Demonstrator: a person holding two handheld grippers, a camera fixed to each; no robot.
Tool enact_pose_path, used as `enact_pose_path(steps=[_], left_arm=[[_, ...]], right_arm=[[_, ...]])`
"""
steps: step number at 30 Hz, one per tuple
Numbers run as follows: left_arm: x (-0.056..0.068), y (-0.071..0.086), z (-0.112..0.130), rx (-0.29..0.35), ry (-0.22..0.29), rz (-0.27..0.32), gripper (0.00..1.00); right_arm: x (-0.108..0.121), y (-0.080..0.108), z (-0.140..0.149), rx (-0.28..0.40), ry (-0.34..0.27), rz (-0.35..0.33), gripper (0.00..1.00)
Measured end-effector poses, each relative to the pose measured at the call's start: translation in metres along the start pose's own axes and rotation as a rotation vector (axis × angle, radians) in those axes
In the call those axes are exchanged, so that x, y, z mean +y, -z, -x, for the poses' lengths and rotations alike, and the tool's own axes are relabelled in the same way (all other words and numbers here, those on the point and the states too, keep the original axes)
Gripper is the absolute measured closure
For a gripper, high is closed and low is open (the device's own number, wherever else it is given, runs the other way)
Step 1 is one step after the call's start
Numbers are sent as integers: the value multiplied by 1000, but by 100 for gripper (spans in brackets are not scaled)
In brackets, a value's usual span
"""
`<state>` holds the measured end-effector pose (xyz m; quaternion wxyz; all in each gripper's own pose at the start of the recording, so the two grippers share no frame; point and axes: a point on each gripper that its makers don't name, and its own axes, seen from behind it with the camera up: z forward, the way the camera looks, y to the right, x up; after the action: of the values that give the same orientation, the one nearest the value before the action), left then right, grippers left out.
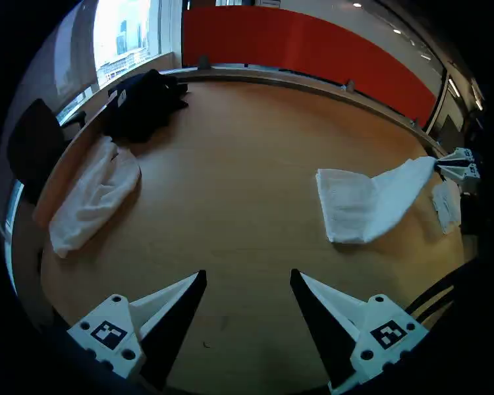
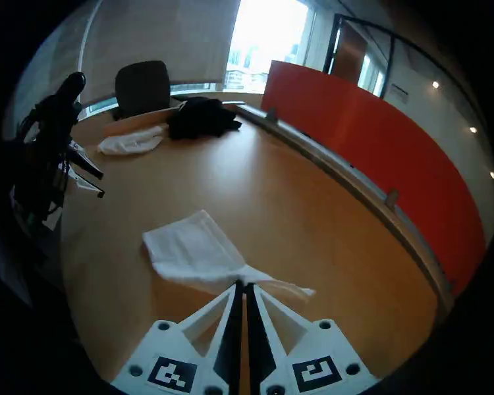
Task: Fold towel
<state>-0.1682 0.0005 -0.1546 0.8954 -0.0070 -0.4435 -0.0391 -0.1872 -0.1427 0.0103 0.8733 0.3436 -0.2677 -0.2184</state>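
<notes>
My right gripper [image 2: 242, 284] pinches the near corner of the towel [image 2: 188, 253], raised off the table [image 2: 280, 191]. My left gripper [image 1: 247, 275] hangs spread, well apart.

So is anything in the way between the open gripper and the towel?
Nothing visible. Only table lies between the open left gripper and the towel. The right gripper pinches one towel corner; the black clothes and other white cloth lie far off.
</notes>
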Motion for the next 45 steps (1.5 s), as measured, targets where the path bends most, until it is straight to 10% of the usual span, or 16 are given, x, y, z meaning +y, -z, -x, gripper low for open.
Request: enact_pose_path(steps=[17,27,45], left_arm=[[-14,14,1,21,44,-4,6],[-31,25,8,30,79,-21,6],[-39,23,12,29,88,-21,6]], right_arm=[[-71,-68,-63,19,140,-201,96],[-122,-116,-42,-72,163,-312,96],[-130,-119,-35,-92,145,-348,96]])
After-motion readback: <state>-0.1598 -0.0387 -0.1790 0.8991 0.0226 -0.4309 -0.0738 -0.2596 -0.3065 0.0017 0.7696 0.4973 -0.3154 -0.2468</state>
